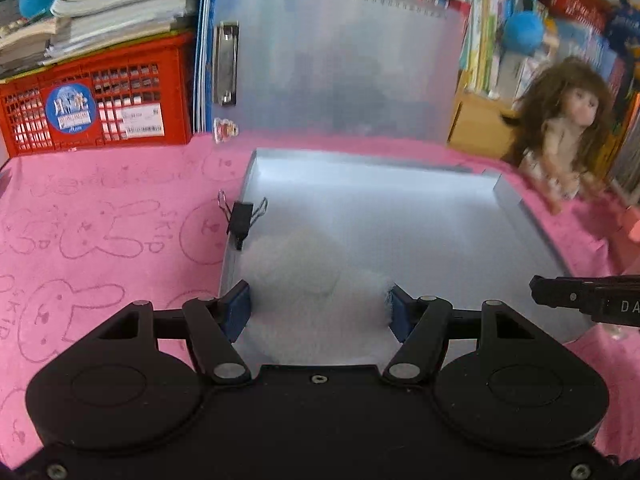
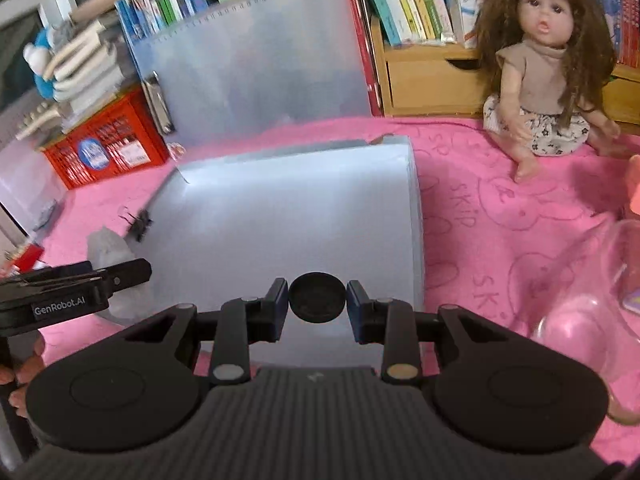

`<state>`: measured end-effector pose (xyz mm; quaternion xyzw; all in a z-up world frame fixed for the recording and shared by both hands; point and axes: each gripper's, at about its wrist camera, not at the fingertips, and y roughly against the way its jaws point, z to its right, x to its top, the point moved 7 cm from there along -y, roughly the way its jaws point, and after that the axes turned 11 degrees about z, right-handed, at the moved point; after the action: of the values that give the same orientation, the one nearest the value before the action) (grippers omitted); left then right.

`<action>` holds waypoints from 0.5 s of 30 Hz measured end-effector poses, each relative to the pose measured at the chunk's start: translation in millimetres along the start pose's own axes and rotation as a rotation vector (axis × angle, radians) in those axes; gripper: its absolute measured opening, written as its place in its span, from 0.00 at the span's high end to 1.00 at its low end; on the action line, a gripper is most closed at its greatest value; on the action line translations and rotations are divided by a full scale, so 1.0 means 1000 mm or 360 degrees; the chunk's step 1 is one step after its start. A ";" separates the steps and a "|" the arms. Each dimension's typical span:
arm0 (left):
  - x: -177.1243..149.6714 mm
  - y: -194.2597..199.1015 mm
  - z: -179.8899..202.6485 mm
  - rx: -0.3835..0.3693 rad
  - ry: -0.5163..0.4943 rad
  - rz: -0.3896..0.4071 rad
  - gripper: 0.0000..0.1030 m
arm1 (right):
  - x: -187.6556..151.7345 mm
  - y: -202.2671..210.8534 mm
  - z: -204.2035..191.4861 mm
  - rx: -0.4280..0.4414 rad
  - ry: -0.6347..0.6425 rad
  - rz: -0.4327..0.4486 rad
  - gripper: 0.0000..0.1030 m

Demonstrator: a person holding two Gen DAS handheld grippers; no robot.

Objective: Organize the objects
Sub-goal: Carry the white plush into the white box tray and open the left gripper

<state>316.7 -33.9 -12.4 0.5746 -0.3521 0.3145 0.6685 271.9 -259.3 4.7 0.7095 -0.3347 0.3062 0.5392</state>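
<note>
A shallow grey-white box (image 1: 400,232) lies open on the pink cloth, its translucent lid (image 1: 336,68) standing up behind it. My left gripper (image 1: 318,306) is shut on a white fluffy wad (image 1: 316,300) at the box's near left part. A black binder clip (image 1: 242,216) sits on the box's left wall. In the right wrist view my right gripper (image 2: 317,300) is shut on a small black round cap (image 2: 317,297) above the near edge of the box (image 2: 288,216). The right gripper's finger shows at the right in the left wrist view (image 1: 580,300).
A long-haired doll (image 2: 540,68) sits at the back right on the pink cloth (image 2: 480,216). A clear glass vessel (image 2: 592,304) stands at the right. A red crate (image 1: 96,108) under stacked books stands at the back left. Bookshelves fill the back.
</note>
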 end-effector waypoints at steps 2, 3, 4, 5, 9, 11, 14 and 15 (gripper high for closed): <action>-0.003 -0.006 0.000 0.0014 -0.0013 -0.0037 0.37 | -0.003 -0.007 0.003 -0.0027 0.0019 -0.0032 0.65; -0.004 -0.009 0.001 0.0018 -0.0024 -0.0040 0.37 | -0.004 -0.010 0.003 -0.0035 0.0029 -0.0042 0.65; -0.004 -0.010 0.002 0.0020 -0.0034 -0.0040 0.37 | -0.004 -0.012 0.005 -0.0041 0.0035 -0.0052 0.65; -0.005 -0.011 0.003 0.0023 -0.0046 -0.0044 0.37 | -0.005 -0.014 0.005 -0.0043 0.0042 -0.0061 0.65; -0.007 -0.012 0.006 0.0030 -0.0084 -0.0047 0.37 | -0.008 -0.019 0.003 -0.0058 0.0097 -0.0099 0.64; -0.008 -0.012 0.006 0.0031 -0.0094 -0.0044 0.36 | -0.010 -0.021 0.002 -0.0065 0.0118 -0.0115 0.64; -0.009 -0.012 0.007 0.0033 -0.0096 -0.0046 0.36 | -0.014 -0.024 0.002 -0.0077 0.0134 -0.0143 0.65; -0.009 -0.013 0.008 0.0035 -0.0098 -0.0049 0.36 | -0.014 -0.024 0.002 -0.0079 0.0142 -0.0142 0.65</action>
<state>321.4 -43.4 -26.4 0.5966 -0.3602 0.2901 0.6559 283.1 -254.4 -20.7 0.6958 -0.2858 0.3049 0.5842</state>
